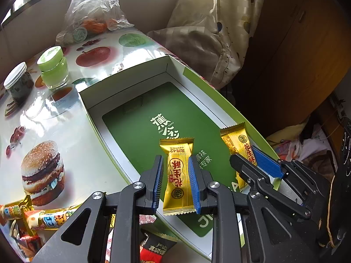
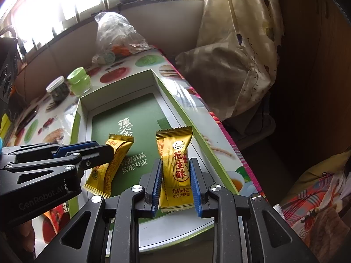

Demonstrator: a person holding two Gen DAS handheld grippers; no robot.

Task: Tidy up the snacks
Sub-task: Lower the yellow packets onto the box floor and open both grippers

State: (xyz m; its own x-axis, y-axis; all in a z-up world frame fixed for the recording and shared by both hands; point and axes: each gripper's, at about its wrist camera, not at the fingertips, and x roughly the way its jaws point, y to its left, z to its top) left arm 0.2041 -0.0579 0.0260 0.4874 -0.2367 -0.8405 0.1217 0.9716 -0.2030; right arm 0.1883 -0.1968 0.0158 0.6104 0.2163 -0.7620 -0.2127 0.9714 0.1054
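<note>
- Grip, left: left gripper (image 1: pixel 174 164) was clamped on the first gold foil snack packet (image 1: pixel 178 179), blue ribbed pads pressed on its long sides, red lettering facing up.
- Grip, right: right gripper (image 2: pixel 175 164) was clamped the same way on the second gold foil snack packet (image 2: pixel 175 144), which stood tilted, serrated end pointing far.
- Position of packets: both were held over the near end of the shallow white cardboard box with a green printed floor (image 1: pixel 131 74), first packet to the left, second to the right, apart from each other. Whether either lower end touched the floor could not be told.
- Box: it lay along the right side of the table with a glossy fruit-and-burger print cover (image 1: pixel 72 118).
- Loose wrapped snacks (image 1: pixel 43 217) lay in a pile on the table at near left, outside the box.
- Green-lidded glass jar (image 1: pixel 53 68) and white-lidded jar with dark contents (image 1: pixel 18 83) stood side by side at far left.
- Crumpled clear plastic bag (image 1: pixel 92 11) sat at the far end of the table.
- Cream patterned curtain (image 1: pixel 219 22) hung beyond the right edge.
</note>
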